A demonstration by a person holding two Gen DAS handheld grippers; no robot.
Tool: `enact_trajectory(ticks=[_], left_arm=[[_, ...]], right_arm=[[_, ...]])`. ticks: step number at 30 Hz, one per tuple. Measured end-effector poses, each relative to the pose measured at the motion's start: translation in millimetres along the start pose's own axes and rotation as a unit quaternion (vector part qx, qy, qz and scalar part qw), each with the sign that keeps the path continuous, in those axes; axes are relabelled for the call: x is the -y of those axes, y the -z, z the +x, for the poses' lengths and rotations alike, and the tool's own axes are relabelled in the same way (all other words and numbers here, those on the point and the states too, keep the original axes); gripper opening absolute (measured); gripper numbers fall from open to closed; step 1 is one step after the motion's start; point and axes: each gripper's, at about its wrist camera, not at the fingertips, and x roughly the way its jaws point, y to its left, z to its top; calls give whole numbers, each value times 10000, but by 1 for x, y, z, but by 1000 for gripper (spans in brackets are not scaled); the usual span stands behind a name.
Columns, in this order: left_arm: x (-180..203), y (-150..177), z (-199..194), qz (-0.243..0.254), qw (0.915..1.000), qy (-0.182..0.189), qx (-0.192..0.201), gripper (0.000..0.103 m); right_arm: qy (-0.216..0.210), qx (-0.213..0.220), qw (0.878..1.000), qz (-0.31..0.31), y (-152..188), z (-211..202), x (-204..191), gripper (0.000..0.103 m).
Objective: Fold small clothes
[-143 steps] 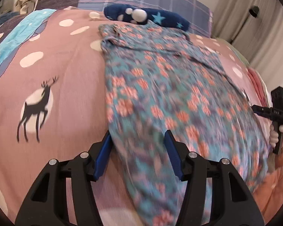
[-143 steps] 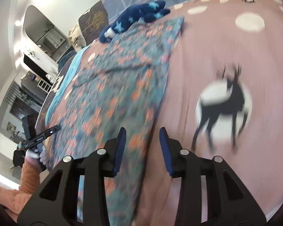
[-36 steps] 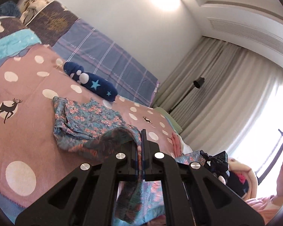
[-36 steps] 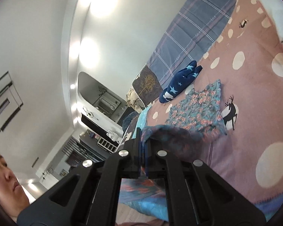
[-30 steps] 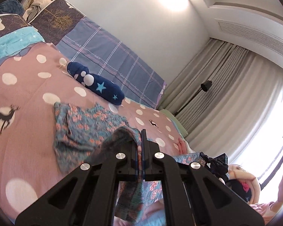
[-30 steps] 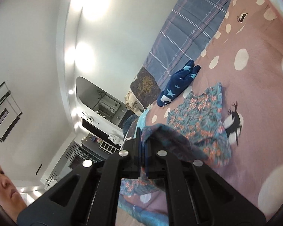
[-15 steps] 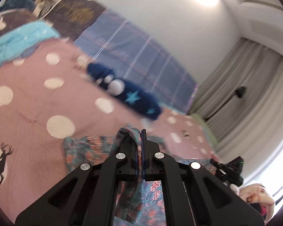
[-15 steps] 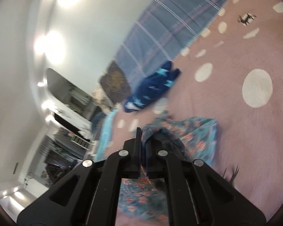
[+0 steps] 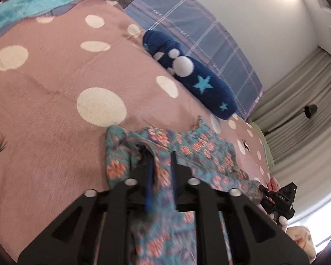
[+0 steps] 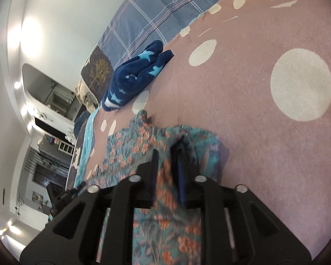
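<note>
A small teal garment with orange flowers (image 9: pixel 200 152) lies doubled over on the pink dotted bedspread (image 9: pixel 55 84). My left gripper (image 9: pixel 160 154) is low over its far left corner, jaws a little apart, cloth lying between them. My right gripper (image 10: pixel 167 152) is over the far right corner of the same garment (image 10: pixel 130 150), jaws also a little apart with cloth between them. The other gripper shows at the right edge of the left wrist view (image 9: pixel 280 198).
A dark blue star-patterned fleece roll (image 9: pixel 187 75) lies just beyond the garment, also in the right wrist view (image 10: pixel 136 75). Behind it is a blue plaid pillow (image 9: pixel 198 33). Curtains (image 9: pixel 298 114) hang to the right. Bare bedspread lies left and right of the garment.
Both grippers carried the near edge of the garment up and forward, lowered it onto the far edge, and their jaws have come apart from fully shut.
</note>
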Motion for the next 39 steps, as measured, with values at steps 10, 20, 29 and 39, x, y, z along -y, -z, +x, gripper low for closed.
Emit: enact_trajectory(ticks=[10,20,29,39], left_arm=[[13,26,-10,701,9953,-506,-432,0],[30,9,-2,906,9929,-576,-511,15],[25,26,-1,1197,9842,-1109,-683,0],[38,-62,8,411,9985,-361,-58,0]], right_arm=[[711,-201,9938,-834,32,-19,-21,6],[41,-17,9974,-720,6,-23,-42,6],[-192,-94,9993,-305,11,-27,-28,6],[-736,286,9968,154,-57,-17,-39,6]])
